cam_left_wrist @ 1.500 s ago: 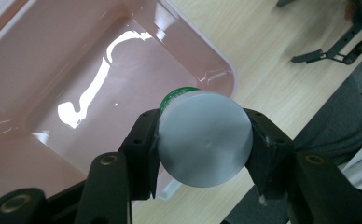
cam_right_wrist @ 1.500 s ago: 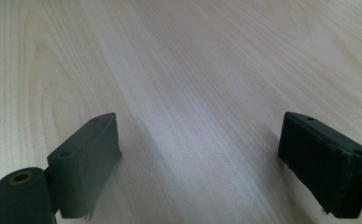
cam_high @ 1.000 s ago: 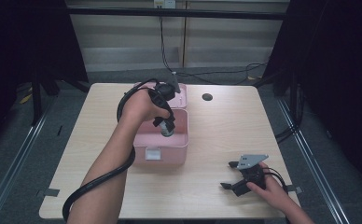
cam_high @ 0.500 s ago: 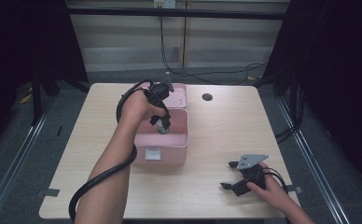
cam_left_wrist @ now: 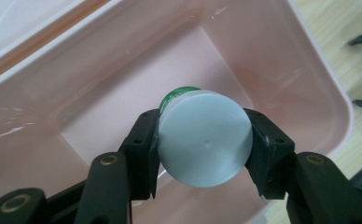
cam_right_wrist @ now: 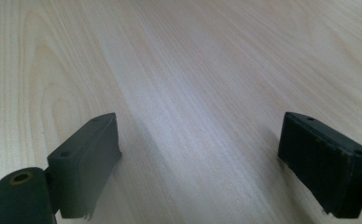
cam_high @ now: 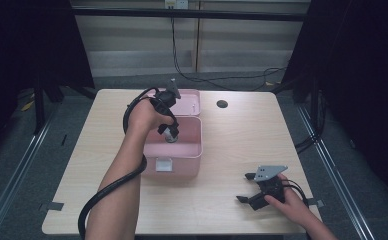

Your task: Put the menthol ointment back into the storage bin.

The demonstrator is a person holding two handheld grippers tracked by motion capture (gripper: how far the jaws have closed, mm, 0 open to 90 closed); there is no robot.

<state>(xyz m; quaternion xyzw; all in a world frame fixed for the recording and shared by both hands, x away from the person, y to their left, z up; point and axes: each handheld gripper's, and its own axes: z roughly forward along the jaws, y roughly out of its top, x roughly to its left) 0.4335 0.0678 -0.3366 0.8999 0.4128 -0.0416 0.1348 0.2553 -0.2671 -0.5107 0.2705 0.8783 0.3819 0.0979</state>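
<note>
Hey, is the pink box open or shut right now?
Open. The pink box has its lid swung back flat on the table behind it, and the left gripper holds a small white-capped bottle over its bare inside.

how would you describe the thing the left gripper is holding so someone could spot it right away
Find the pink bin left of centre on the wooden table, its lid lying open behind it. Over the bin's inside, the left gripper clamps a small round container. Its flat pale grey face and green-edged rim stand out against the pink.

Pale wooden table on grey floor, dark curtains flanking a beige wall
</note>
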